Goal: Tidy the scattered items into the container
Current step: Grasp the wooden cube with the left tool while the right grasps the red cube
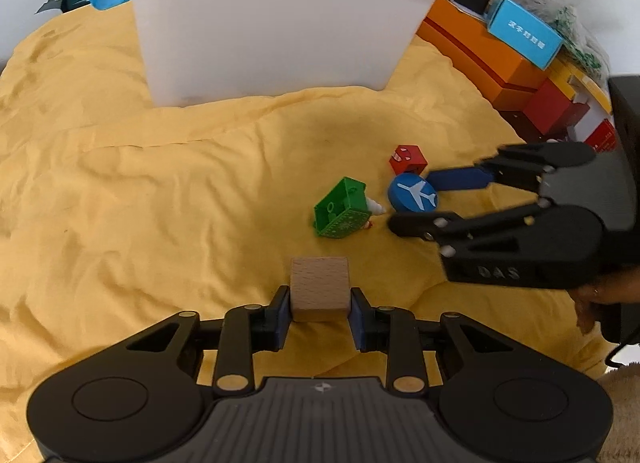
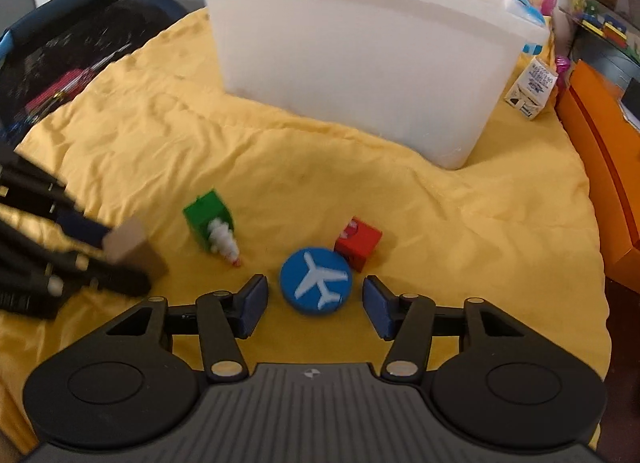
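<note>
A plain wooden cube (image 1: 319,289) sits on the yellow cloth (image 1: 140,183), and my left gripper (image 1: 319,305) is shut on it, pads against both of its sides. In the right wrist view that cube (image 2: 132,247) and the left gripper (image 2: 116,259) show blurred at the left. My right gripper (image 2: 315,299) is open around a blue disc with a white plane (image 2: 316,287), with a gap at each pad. Beside the disc lie a green block with a small white figure (image 2: 208,219) and a red cube (image 2: 358,243). The white plastic container (image 2: 360,63) stands behind them.
Orange and red boxes (image 1: 472,47) with a blue box (image 1: 524,33) on top line the cloth's right side. A dark bag (image 2: 60,63) lies at the far left, and a small carton (image 2: 534,89) stands right of the container. A person's hand (image 1: 592,299) holds the right gripper.
</note>
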`<state>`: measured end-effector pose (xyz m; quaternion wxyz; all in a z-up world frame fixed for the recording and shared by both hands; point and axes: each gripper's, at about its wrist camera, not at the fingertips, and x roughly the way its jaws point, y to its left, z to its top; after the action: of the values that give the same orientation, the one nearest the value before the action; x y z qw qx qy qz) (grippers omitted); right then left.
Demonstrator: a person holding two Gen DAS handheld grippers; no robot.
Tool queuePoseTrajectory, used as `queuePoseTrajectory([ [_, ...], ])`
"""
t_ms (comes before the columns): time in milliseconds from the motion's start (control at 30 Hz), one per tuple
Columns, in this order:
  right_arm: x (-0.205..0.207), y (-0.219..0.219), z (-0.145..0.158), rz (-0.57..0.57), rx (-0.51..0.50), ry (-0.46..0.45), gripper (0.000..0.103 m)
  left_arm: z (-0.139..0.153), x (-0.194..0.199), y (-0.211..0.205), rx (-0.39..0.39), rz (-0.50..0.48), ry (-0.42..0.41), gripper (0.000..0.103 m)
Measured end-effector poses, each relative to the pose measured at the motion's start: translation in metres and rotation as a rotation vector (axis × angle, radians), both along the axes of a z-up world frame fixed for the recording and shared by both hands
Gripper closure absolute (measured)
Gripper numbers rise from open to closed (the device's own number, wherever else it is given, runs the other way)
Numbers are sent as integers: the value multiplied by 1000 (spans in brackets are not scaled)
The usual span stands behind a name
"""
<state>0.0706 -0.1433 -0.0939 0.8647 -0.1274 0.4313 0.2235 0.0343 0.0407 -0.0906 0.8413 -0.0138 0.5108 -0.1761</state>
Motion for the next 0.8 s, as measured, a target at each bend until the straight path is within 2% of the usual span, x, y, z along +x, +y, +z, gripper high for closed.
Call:
queuePoseTrajectory([
  [33, 0, 1, 0, 0, -4, 0, 47, 0, 0, 0, -4, -4, -2, 69],
  [67, -1, 2, 0, 6, -3, 5, 57, -1, 0, 1, -8, -6, -2, 67],
  [100, -2, 3, 2, 18, 0, 11, 61, -2, 0, 1, -13, -8, -4, 67],
  [300, -24, 10, 8, 64, -48, 3, 61, -1, -2, 3, -28, -28, -11, 68],
  [467, -30, 2, 5, 31, -41, 29, 61, -2, 0, 0, -33, -49, -17, 68],
  [533, -27, -3, 9, 8, -18, 47, 57, -3, 1, -1, -28, -54, -17, 68],
  [567, -25, -4, 13, -5, -11, 25, 50, -3, 1, -1, -28, -55, -16, 68],
  [600, -23, -4, 16, -21, -8, -10, 48, -3, 1, -1, -30, -54, -16, 68],
  [700, -9, -5, 19, -75, 12, -59, 49, -4, 0, -1, -33, -51, -14, 68],
  [800, 9, -4, 11, -114, 24, -32, 57, -4, 1, -1, -31, -45, -15, 68],
])
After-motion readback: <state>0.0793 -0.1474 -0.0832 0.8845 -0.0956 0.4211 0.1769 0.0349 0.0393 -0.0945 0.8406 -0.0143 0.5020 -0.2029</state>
